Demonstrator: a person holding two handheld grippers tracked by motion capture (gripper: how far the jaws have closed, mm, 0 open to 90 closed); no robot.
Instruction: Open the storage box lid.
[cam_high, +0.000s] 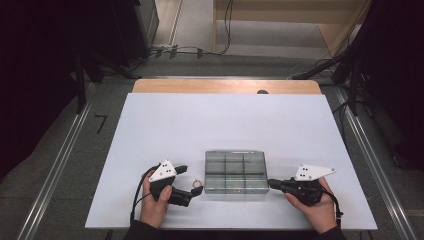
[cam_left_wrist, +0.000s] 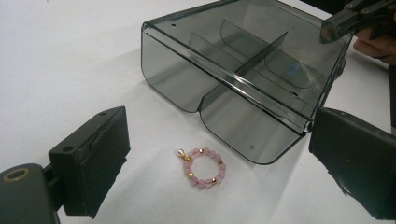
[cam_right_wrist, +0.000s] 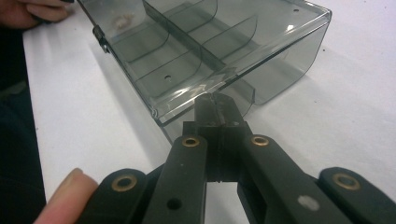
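A smoky clear compartment box (cam_high: 234, 172) lies near the front of the white board, with its lid down. Just left of it a small pink bead bracelet (cam_high: 196, 183) with gold spacers lies flat on the board. My left gripper (cam_high: 192, 179) is open, its jaws wide on either side of the bracelet (cam_left_wrist: 203, 167) without touching it. In the left gripper view the box (cam_left_wrist: 243, 70) stands right behind the bracelet. My right gripper (cam_right_wrist: 214, 99) is shut, its tips against the rim of the box (cam_right_wrist: 210, 51) at the box's right front corner (cam_high: 270, 183).
The white board (cam_high: 225, 125) covers most of a wooden table, whose edge (cam_high: 225, 86) shows at the back. Dark stands and cables sit on the floor beyond. Both hands rest near the board's front edge.
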